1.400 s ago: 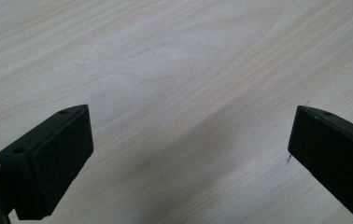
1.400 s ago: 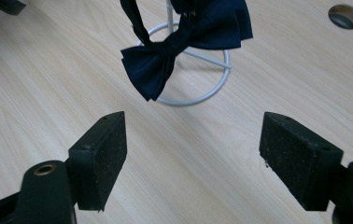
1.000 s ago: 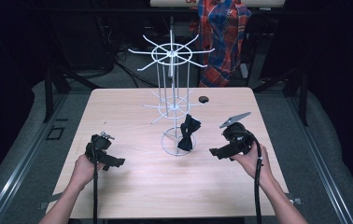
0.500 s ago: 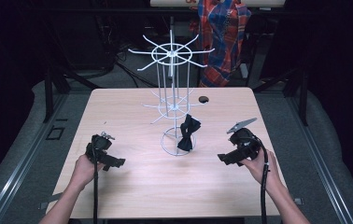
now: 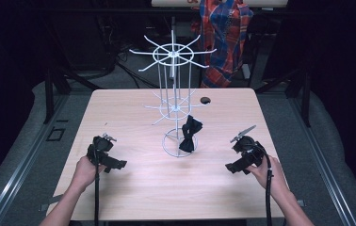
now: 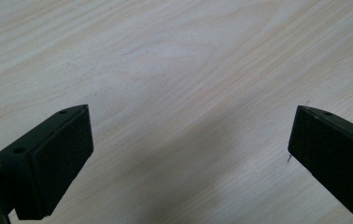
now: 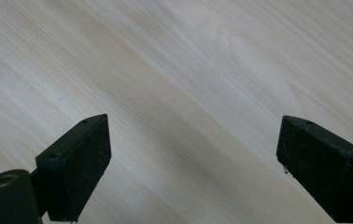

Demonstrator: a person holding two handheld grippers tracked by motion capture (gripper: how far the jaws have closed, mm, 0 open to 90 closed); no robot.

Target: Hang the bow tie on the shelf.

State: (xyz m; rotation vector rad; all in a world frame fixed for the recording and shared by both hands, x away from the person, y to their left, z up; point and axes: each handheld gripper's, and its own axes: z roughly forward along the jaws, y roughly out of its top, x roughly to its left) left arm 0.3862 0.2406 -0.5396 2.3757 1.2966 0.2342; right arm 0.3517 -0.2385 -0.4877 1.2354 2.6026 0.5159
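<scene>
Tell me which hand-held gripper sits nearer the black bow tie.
Right, narrowly. The right hand-held gripper is to the right of the black bow tie and nearer the person; the left hand-held gripper is farther off on its left.

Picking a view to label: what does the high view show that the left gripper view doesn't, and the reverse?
High view alone: the white wire rack standing mid-table, a black bow tie hanging on a low arm by its base ring, a small dark spot on the tabletop behind, a plaid shirt beyond the far edge, and the right gripper. Left gripper view alone: a close look between the left gripper jaws, wide apart with nothing held. Both share the pale wood table and the left gripper.
</scene>
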